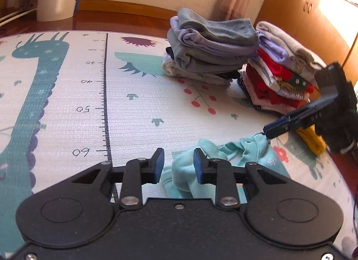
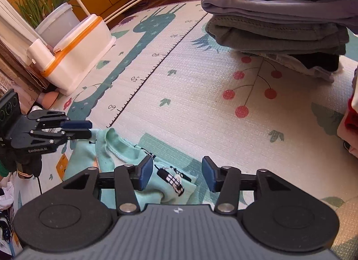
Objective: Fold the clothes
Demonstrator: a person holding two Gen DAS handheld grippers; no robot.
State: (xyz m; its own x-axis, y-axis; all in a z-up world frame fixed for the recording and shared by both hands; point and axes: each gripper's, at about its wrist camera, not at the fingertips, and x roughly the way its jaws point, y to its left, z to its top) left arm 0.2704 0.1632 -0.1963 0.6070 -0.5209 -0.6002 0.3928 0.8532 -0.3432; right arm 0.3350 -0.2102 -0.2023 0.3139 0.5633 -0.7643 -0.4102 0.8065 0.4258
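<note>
A mint-green garment with a black print lies crumpled on the play mat close in front of me. My left gripper stands open, a raised fold of the mint cloth showing between and behind its pads. In the right wrist view the left gripper sits at the garment's left edge. My right gripper is open wide just above the printed part. From the left wrist view the right gripper's tips reach the cloth's far corner.
A folded grey and lilac stack and a mixed red and white stack stand at the mat's far right. A yellow cloth lies behind the right gripper. A white box with an orange band and a potted plant border the mat.
</note>
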